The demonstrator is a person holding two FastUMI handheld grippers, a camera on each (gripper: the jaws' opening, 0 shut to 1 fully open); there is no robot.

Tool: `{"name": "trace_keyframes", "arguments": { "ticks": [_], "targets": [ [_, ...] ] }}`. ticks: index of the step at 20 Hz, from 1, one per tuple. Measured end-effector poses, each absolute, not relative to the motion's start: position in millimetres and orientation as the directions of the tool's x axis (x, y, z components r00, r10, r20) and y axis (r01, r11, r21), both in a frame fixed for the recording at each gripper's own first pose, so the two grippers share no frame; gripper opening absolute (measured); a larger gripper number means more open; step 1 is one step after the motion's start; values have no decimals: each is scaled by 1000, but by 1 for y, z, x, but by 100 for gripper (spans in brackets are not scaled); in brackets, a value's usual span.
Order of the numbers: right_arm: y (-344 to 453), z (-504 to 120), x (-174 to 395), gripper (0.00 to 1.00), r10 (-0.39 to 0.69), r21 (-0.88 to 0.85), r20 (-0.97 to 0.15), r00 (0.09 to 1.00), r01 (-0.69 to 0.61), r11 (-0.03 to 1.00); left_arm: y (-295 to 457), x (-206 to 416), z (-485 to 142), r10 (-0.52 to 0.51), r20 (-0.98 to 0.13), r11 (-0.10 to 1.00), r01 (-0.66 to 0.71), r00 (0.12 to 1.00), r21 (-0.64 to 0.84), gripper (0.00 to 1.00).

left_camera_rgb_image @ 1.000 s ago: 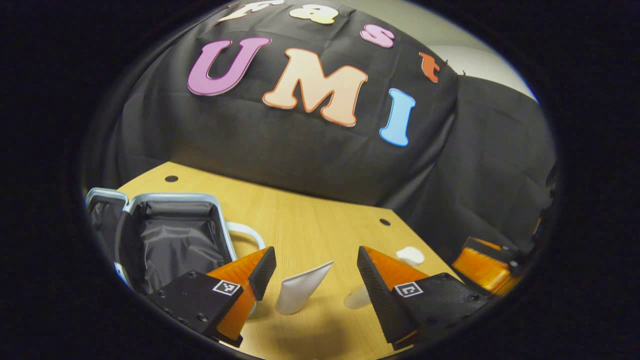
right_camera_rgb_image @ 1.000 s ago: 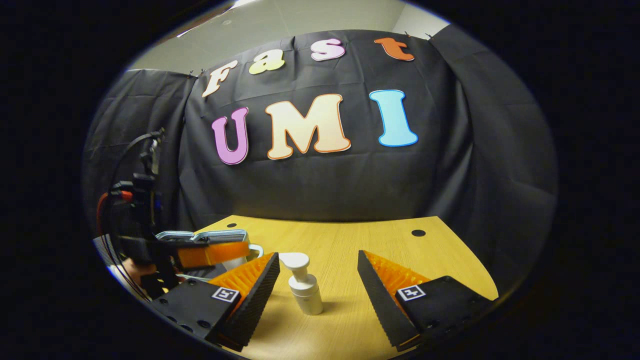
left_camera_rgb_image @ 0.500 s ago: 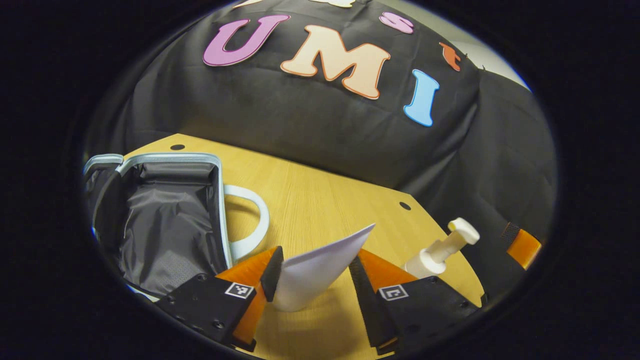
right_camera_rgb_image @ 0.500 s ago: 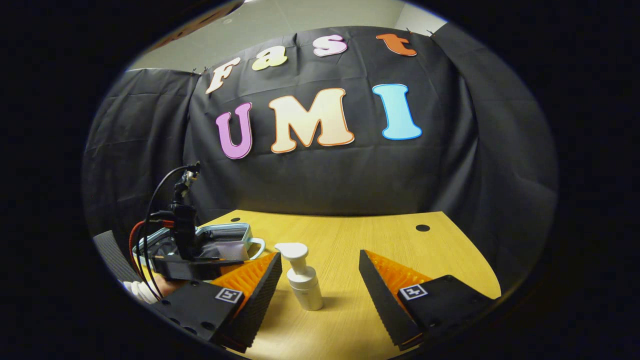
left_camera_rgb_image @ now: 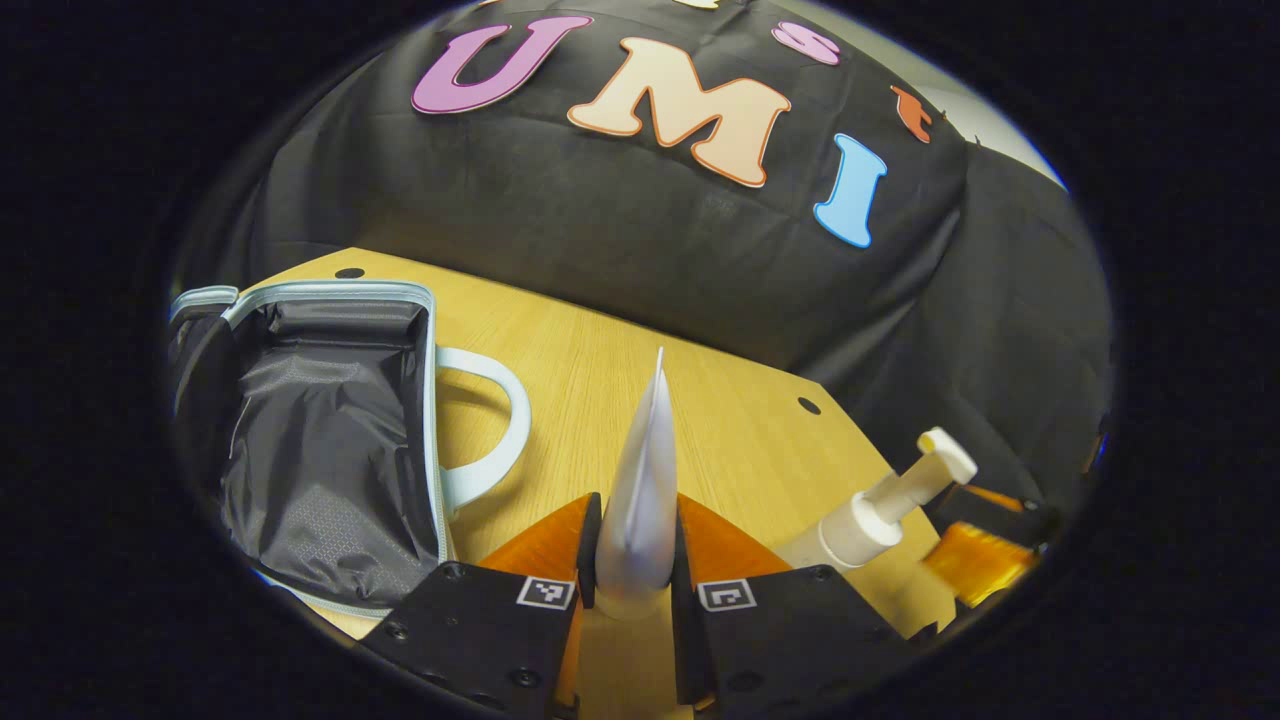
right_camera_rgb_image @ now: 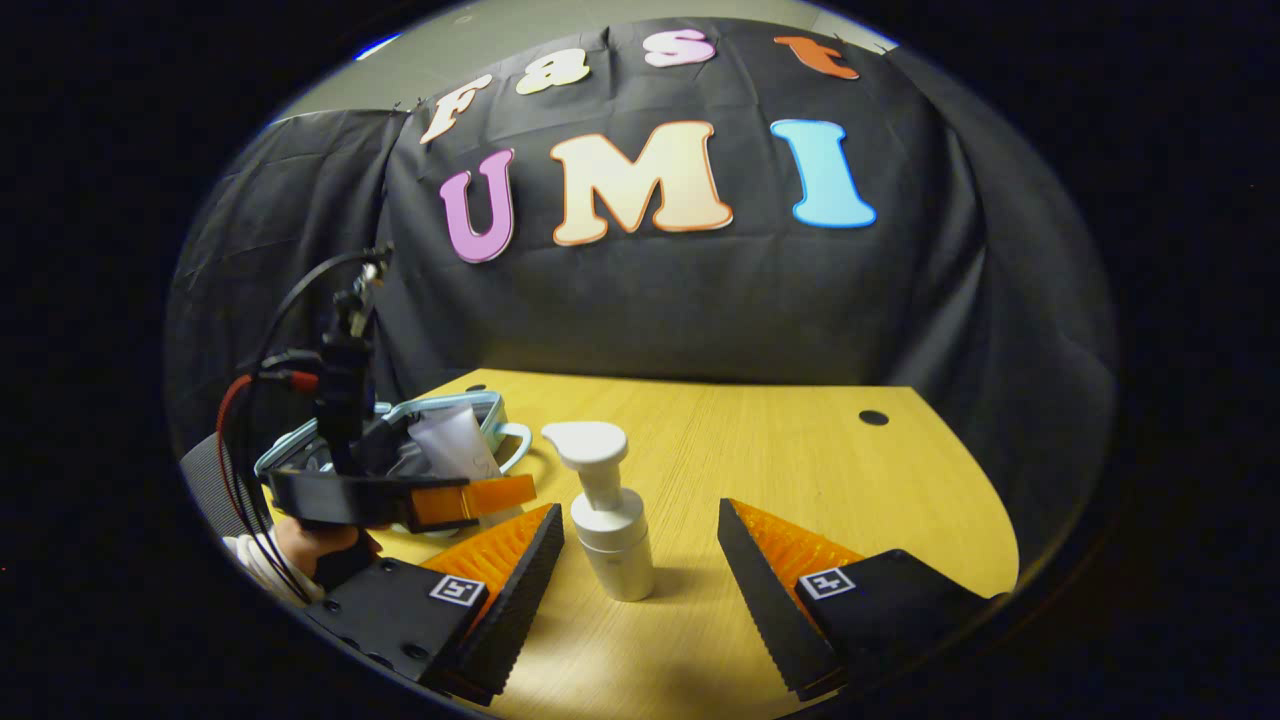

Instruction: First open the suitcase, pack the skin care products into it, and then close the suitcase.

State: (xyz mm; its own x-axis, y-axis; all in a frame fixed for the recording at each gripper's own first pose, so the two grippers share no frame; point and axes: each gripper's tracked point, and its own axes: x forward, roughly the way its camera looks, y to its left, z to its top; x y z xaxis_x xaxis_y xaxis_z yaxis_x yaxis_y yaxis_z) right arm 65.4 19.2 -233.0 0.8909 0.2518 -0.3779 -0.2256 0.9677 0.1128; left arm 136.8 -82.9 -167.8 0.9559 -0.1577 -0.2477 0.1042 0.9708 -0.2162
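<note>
A light wooden table (right_camera_rgb_image: 800,470) with 2 small round holes (right_camera_rgb_image: 873,417) near its far edge.

a light wooden table (right_camera_rgb_image: 780,460) with round holes near its far corners carries an open suitcase (left_camera_rgb_image: 330,440) at its left edge, the dark lining showing and a pale handle toward the middle. a white pump bottle (right_camera_rgb_image: 610,520) stands upright toward the near edge.

Suitcase (left_camera_rgb_image: 330,430) open at left, lined cavity unobstructed from above. Handle (left_camera_rgb_image: 490,420) juts right onto surface (left_camera_rgb_image: 600,370). Pump bottle (right_camera_rgb_image: 610,520) upright between right tool (right_camera_rgb_image: 640,590) fingers, gaps both sides. Far and right surface bare. Left tool (right_camera_rgb_image: 470,500) near bottle's left.
</note>
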Motion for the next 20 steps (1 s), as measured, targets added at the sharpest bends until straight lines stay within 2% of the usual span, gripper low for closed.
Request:
{"name": "trace_keyframes", "arguments": {
  "ticks": [5, 6, 7, 9, 11, 12, 14, 15, 17, 20],
  "targets": [
    [40, -258, 87, 98, 287, 111, -409, 866, -265, 958, -72, 117, -127, -174, -219, 966, 124, 960, -225, 30],
    [44, -265, 90, 98, 292, 110, -418, 860, -271, 956, -67, 113, -121, -169, -219, 967, 119, 961, -224, 34],
    [47, -271, 93, 98, 296, 109, -429, 853, -277, 955, -60, 108, -113, -163, -216, 968, 115, 963, -221, 30],
    [51, -280, 96, 98, 301, 112, -446, 843, -281, 953, -46, 98, -99, -157, -205, 970, 111, 966, -217, 30],
    [51, -285, 98, 85, 287, 99, -456, 842, -272, 957, -31, 87, -87, -163, -203, 968, 117, 965, -220, 30],
    [50, -286, 98, 74, 281, 92, -456, 845, -269, 959, -19, 82, -82, -157, -214, 970, 109, 964, -218, 33],
    [51, -285, 96, 63, 276, 96, -466, 841, -263, 960, 12, 71, -73, -129, -237, 977, 82, 963, -197, 30],
    [52, -281, 95, 61, 276, 100, -466, 841, -259, 961, 29, 69, -68, -112, -239, 981, 69, 965, -180, 27],
    [57, -259, 95, 62, 274, 103, -431, 860, -255, 961, 63, 68, -71, -93, -280, 985, 46, 956, -169, 30],
    [77, -226, 93, 61, 292, 105, -393, 872, -273, 956, 89, 66, -96, -137, -393, 974, 52, 909, -219, 30]
  ]
}}
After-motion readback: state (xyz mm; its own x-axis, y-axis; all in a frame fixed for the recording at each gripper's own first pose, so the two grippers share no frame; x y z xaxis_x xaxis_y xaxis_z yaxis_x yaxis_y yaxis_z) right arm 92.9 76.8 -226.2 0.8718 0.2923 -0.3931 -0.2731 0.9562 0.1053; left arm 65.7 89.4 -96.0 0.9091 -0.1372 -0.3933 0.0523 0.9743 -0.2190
